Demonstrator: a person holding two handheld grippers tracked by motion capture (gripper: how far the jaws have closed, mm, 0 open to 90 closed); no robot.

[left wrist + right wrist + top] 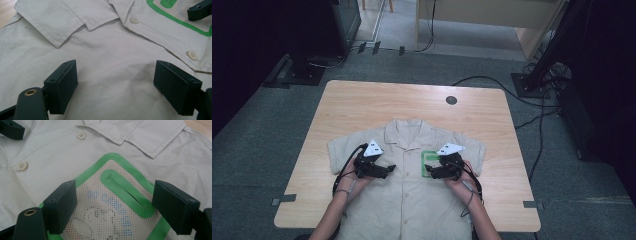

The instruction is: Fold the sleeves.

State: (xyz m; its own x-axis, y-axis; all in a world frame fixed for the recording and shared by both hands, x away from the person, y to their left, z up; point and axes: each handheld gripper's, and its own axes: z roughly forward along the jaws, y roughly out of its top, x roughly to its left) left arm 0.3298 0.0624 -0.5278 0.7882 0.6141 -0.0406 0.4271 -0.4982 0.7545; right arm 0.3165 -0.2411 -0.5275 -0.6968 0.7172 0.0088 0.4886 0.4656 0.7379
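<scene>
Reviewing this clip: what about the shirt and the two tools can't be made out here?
- Shirt hem: cut off by the bottom edge of the high view.
- Picture on the green-edged pocket: too small in the high view, part hidden by the right tool in the right gripper view.
- Whether the left tool touches the cloth: cannot tell in either view.
</scene>
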